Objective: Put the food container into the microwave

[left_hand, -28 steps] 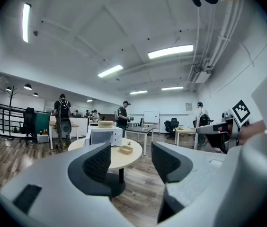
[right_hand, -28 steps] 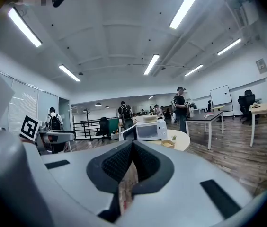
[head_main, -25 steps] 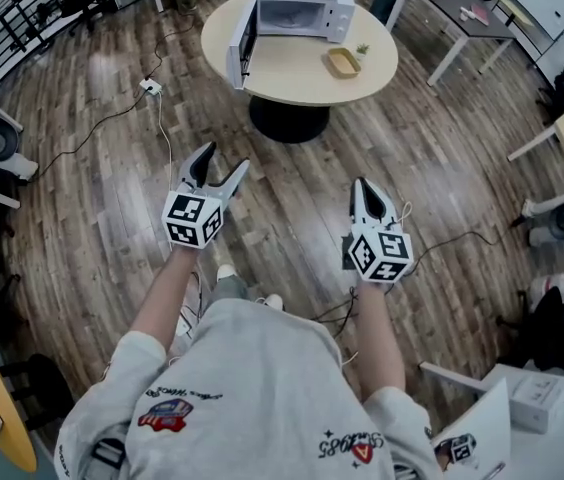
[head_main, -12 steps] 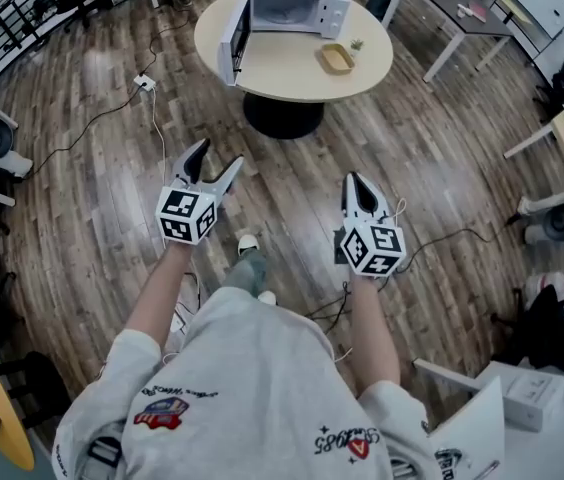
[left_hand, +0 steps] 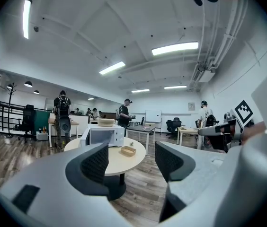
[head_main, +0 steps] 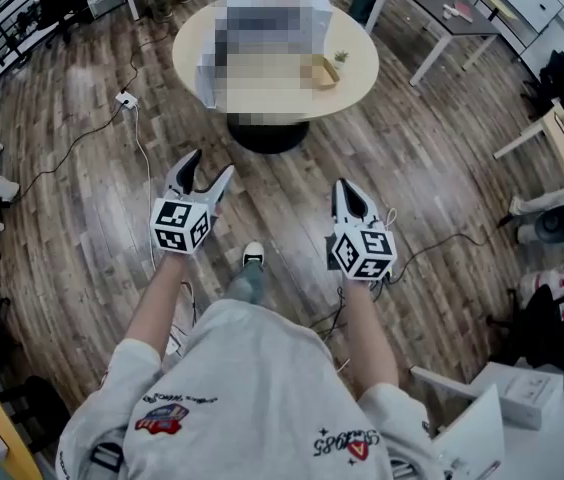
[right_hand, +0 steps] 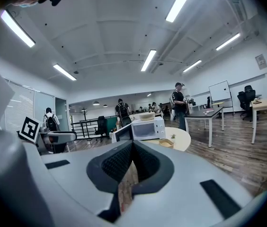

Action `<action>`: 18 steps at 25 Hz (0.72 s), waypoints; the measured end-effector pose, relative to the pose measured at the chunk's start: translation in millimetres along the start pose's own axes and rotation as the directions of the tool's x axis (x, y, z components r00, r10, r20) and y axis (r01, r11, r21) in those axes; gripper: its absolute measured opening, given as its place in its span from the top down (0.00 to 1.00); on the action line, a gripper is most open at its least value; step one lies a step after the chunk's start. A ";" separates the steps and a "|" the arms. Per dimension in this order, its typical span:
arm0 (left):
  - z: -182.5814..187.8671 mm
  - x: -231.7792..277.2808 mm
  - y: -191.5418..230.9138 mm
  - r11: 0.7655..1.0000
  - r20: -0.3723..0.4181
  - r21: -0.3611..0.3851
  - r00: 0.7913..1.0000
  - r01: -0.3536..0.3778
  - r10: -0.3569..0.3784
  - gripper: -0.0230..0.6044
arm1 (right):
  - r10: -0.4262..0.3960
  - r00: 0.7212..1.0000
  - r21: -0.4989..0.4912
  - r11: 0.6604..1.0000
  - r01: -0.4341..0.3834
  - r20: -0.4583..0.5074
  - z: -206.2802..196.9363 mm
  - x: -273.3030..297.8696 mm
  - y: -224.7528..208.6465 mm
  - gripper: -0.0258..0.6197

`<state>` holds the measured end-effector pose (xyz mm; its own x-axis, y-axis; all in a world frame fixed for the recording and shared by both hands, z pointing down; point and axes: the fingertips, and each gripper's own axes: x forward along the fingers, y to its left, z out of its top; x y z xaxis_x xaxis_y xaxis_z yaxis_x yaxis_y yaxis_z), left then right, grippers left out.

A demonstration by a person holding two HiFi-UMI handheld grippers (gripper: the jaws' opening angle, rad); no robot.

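The tan food container [left_hand: 128, 151] lies on the round beige table [left_hand: 117, 161], to the right of the white microwave [left_hand: 102, 135], whose door stands open to the left. The right gripper view shows the same container [right_hand: 165, 143] and microwave [right_hand: 145, 129]. In the head view a blurred patch covers the microwave on the table [head_main: 357, 68]. My left gripper [head_main: 210, 168] is open and empty over the wooden floor, well short of the table. My right gripper [head_main: 345, 188] is shut with nothing in it, level with the left one.
A wooden bowl [left_hand: 106, 122] sits on top of the microwave, and a tiny plant [head_main: 340, 56] stands by the container. A power strip [head_main: 122, 98] and cables trail over the floor. Desks [head_main: 442, 8] stand to the right. People [left_hand: 62, 117] stand beyond the table.
The person has stepped forward, one foot now ahead. Both grippers have drifted slightly down-left in the head view, and their jaws stand as before.
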<state>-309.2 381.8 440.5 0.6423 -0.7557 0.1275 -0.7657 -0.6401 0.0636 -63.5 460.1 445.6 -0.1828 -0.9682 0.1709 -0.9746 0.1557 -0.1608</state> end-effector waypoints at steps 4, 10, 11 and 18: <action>6.7 49.2 21.9 1.000 0.005 -0.026 1.000 0.008 -0.008 0.48 | -0.014 1.000 0.010 1.000 0.014 -0.001 14.8 44.4 -22.6 0.97; 15.8 124.7 55.4 0.999 -0.003 -0.029 1.000 0.030 -0.030 0.48 | -0.024 0.999 -0.080 0.997 0.021 -0.039 25.8 115.3 -39.4 0.97; 17.5 136.9 60.9 0.999 -0.004 -0.026 0.999 0.035 -0.035 0.48 | -0.019 0.999 -0.081 0.997 0.015 -0.039 29.0 127.6 -41.4 0.97; 19.7 217.5 102.9 0.997 -0.023 -0.029 0.998 0.065 -0.065 0.48 | -0.027 0.998 -0.139 0.990 0.020 -0.048 43.4 207.1 -56.8 0.97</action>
<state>-247.6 148.7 455.3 0.6902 -0.7089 0.1456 -0.7231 -0.6833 0.1007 -40.5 242.3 448.0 -0.1622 -0.9615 0.2218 -0.9866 0.1617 -0.0205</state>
